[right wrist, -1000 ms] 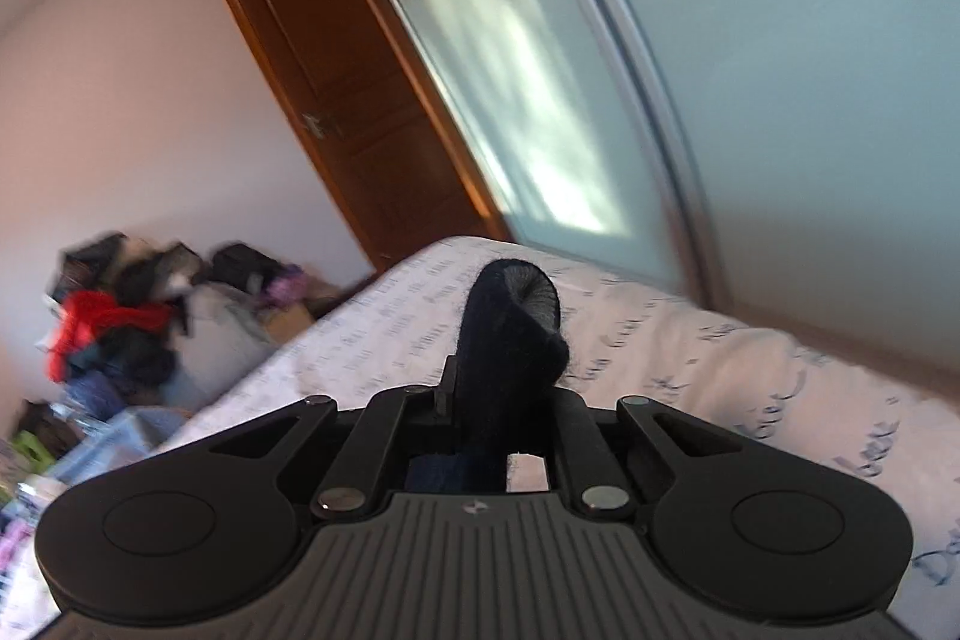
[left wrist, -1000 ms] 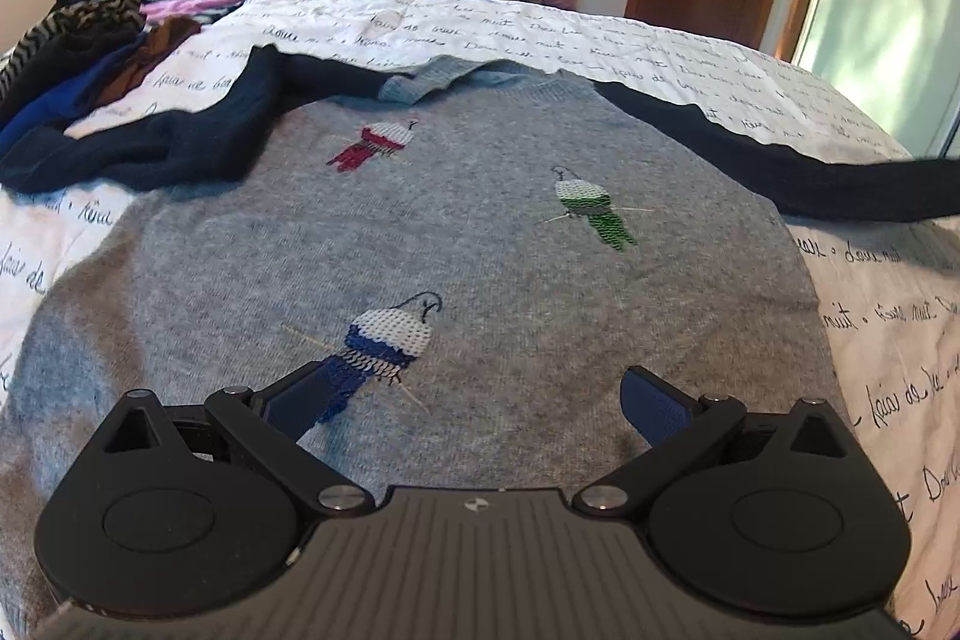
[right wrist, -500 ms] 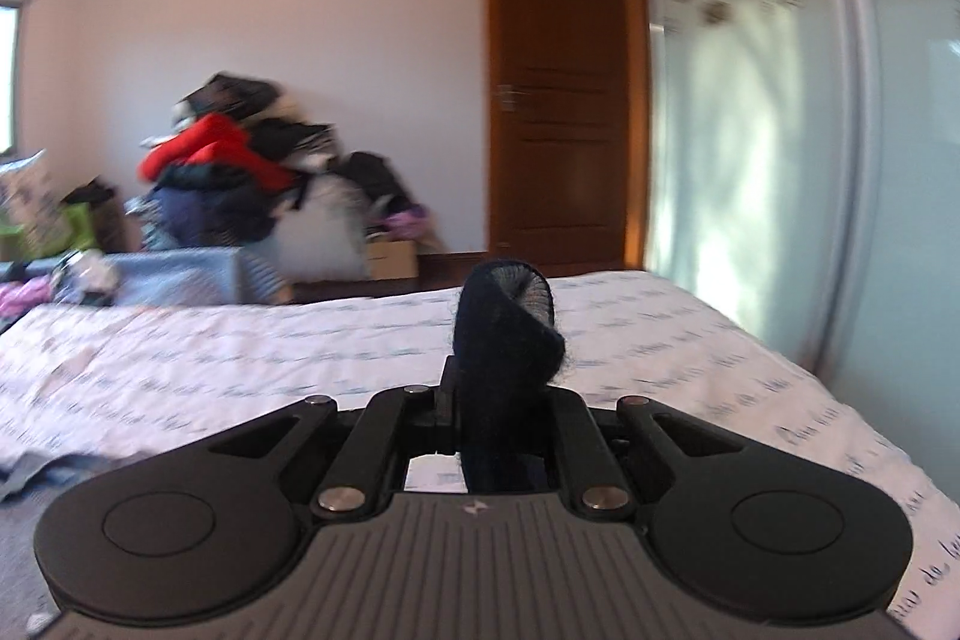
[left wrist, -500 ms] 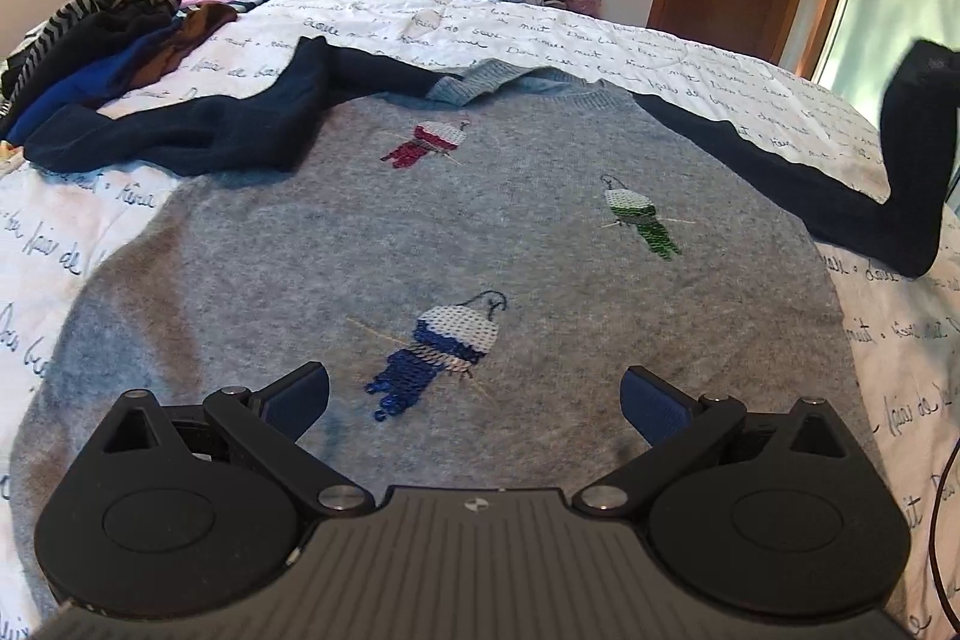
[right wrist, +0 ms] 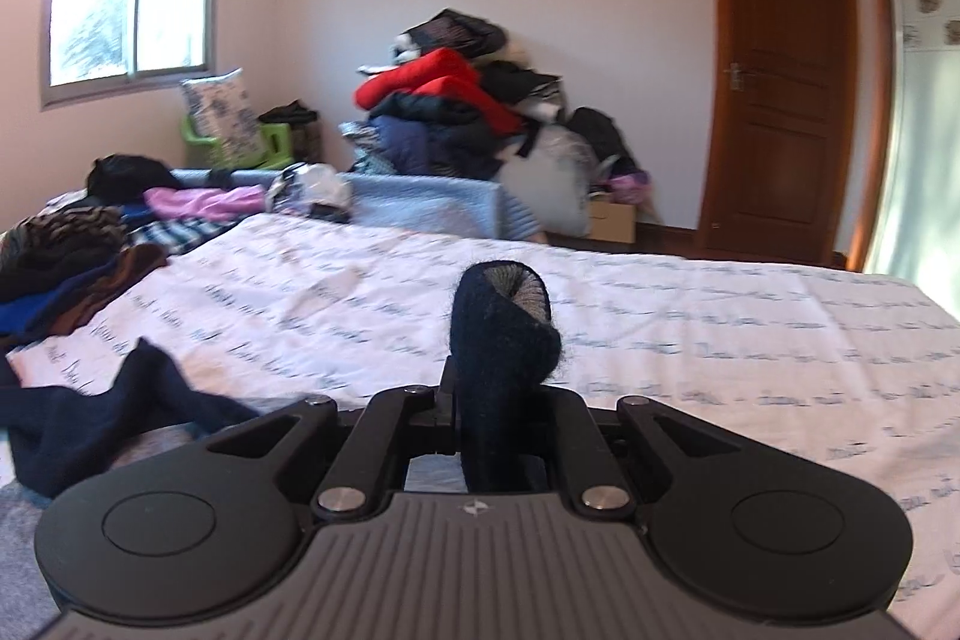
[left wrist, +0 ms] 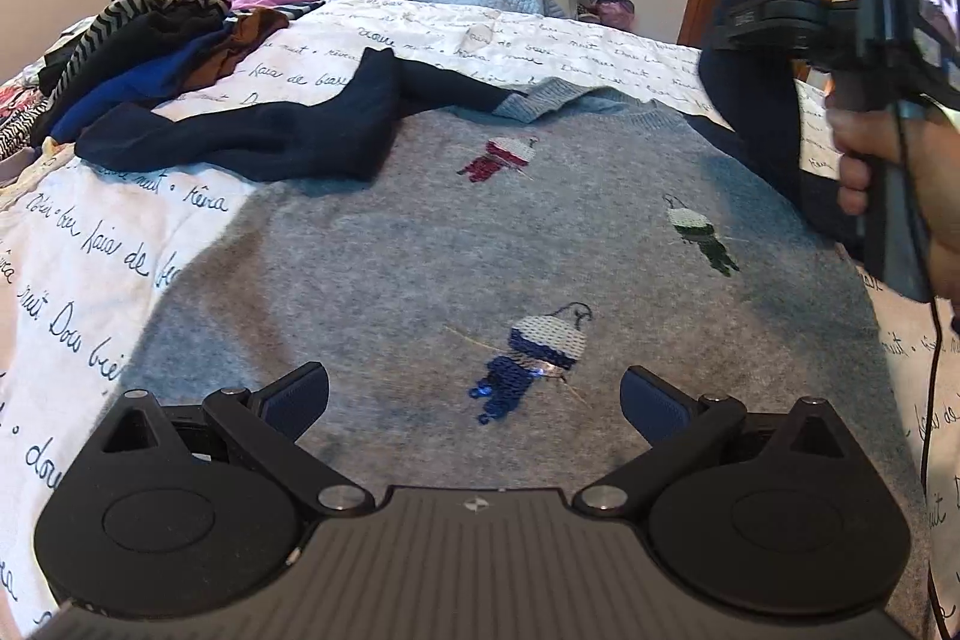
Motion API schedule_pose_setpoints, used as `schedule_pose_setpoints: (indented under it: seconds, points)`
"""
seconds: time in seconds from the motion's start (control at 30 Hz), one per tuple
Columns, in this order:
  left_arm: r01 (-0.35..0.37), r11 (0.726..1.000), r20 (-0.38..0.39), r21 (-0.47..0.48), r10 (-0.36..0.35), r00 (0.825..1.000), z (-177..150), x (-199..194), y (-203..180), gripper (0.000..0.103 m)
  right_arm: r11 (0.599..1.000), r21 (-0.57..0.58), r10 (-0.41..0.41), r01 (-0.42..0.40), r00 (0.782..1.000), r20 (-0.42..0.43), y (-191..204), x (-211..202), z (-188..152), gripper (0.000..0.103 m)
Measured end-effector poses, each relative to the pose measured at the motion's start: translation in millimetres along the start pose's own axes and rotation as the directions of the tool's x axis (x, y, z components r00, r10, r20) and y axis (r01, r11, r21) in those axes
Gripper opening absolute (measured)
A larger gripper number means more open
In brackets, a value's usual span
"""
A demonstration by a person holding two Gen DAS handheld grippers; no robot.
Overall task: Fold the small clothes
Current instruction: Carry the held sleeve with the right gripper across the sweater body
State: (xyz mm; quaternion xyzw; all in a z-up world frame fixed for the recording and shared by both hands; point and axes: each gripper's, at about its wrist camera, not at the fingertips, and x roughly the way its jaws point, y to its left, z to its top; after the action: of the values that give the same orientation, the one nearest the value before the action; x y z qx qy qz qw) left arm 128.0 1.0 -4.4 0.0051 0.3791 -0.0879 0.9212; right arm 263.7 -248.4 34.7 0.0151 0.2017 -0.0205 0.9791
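A grey sweater [left wrist: 480,244] with navy sleeves lies flat, front up, on the bed sheet [left wrist: 90,250], which is printed with cursive script; "nuit" can be read, the rest only in part. The left claw [left wrist: 474,400] hovers over the hem, spread wide and holding nothing. The right claw [right wrist: 498,400] is clamped on the navy sleeve cuff [right wrist: 504,334], lifted above the bed
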Motion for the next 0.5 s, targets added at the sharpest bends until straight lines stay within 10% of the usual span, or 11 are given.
schedule_pose_setpoints:
  seconds: [0.5]
  points:
    - [0.034,0.989,-0.049,0.142,-0.027,0.998,160.4,89.7,34.3,0.103,0.992,0.014,0.129,-0.129,0.989,-0.075,39.2,19.7,-10.7,0.009]
